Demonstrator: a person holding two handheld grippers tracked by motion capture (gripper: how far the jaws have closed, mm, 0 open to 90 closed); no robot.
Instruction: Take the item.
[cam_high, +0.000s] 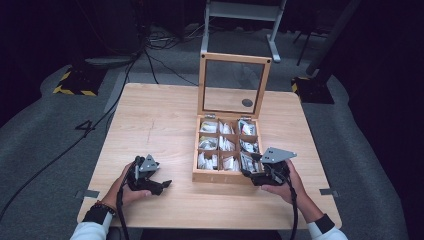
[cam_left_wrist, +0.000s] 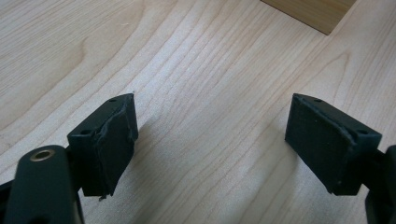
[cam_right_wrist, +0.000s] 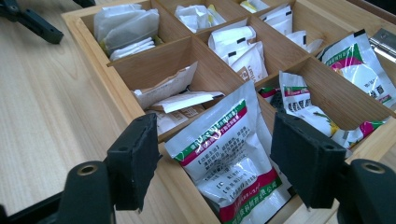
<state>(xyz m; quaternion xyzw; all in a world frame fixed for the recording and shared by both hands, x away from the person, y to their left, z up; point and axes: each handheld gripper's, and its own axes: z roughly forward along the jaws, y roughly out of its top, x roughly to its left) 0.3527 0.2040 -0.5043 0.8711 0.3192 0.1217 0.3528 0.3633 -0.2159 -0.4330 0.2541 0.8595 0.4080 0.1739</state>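
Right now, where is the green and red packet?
The green and red packet stands in the wooden box, in its near right corner compartment, between the open jaws of the right gripper.

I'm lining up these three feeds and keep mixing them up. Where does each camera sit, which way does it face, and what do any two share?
High view: above the person's side, looking forward and down at the light wooden table; both forearms, left gripper and right gripper show.
Left gripper view: rides the left gripper, facing bare tabletop; its black fingers stand wide apart.
Right gripper view: rides the right gripper, facing the open wooden compartment box; a white, green and red sachet lies between its fingers.
Shared: high and right gripper views both show the box.
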